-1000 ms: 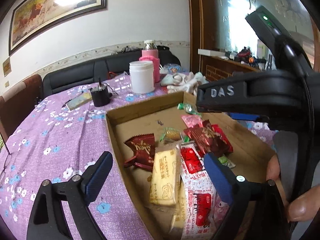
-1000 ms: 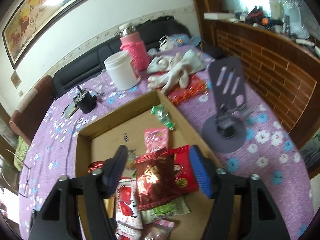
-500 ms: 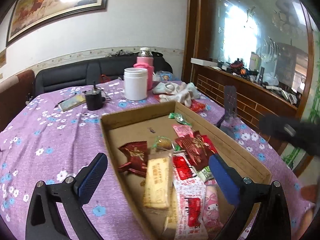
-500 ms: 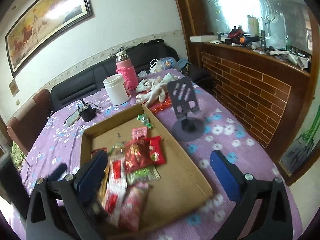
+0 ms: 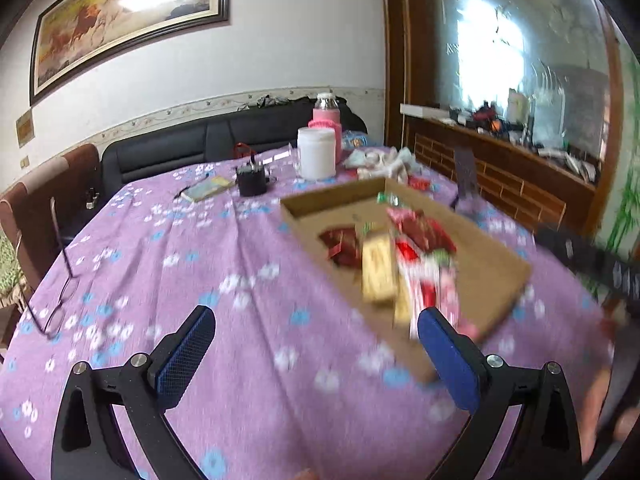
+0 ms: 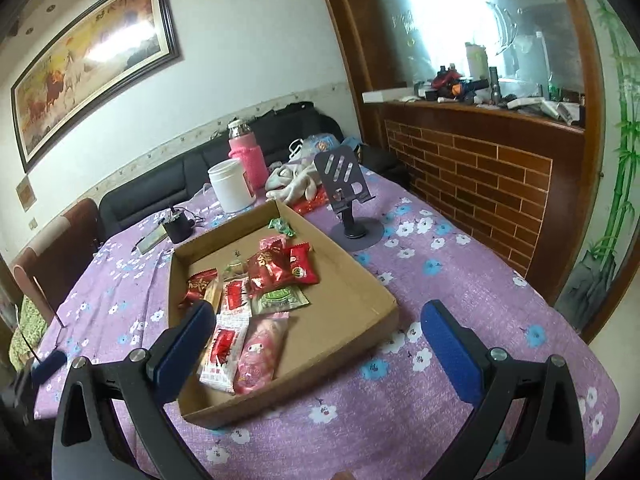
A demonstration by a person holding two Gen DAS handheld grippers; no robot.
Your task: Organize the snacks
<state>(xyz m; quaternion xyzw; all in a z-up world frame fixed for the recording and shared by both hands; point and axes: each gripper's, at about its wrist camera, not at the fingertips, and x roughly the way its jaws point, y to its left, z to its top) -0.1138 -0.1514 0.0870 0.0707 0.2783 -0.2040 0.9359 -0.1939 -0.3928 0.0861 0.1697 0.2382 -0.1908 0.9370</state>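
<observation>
A shallow cardboard box (image 6: 352,292) lies on the purple flowered tablecloth (image 6: 460,304) and holds several snack packets: red ones (image 6: 280,268), a green one (image 6: 278,299), a white-and-red one (image 6: 226,344) and a pink one (image 6: 260,350). The box also shows, blurred, in the left wrist view (image 5: 492,268), with a yellow packet (image 5: 378,272) among the snacks. My right gripper (image 6: 316,346) is open and empty, above the near end of the box. My left gripper (image 5: 316,354) is open and empty, above the cloth left of the box.
A white jar (image 6: 232,186), a pink-sleeved bottle (image 6: 248,156), a cloth bundle (image 6: 296,184), a dark phone stand (image 6: 348,200) and a small black cup (image 6: 179,226) stand behind the box. Glasses (image 5: 60,300) lie at the table's left edge. A brick-faced counter (image 6: 480,176) runs along the right.
Both grippers have pulled back and up from the box, and the left one has swung left. The right gripper has opened wider. The snacks stay in the box.
</observation>
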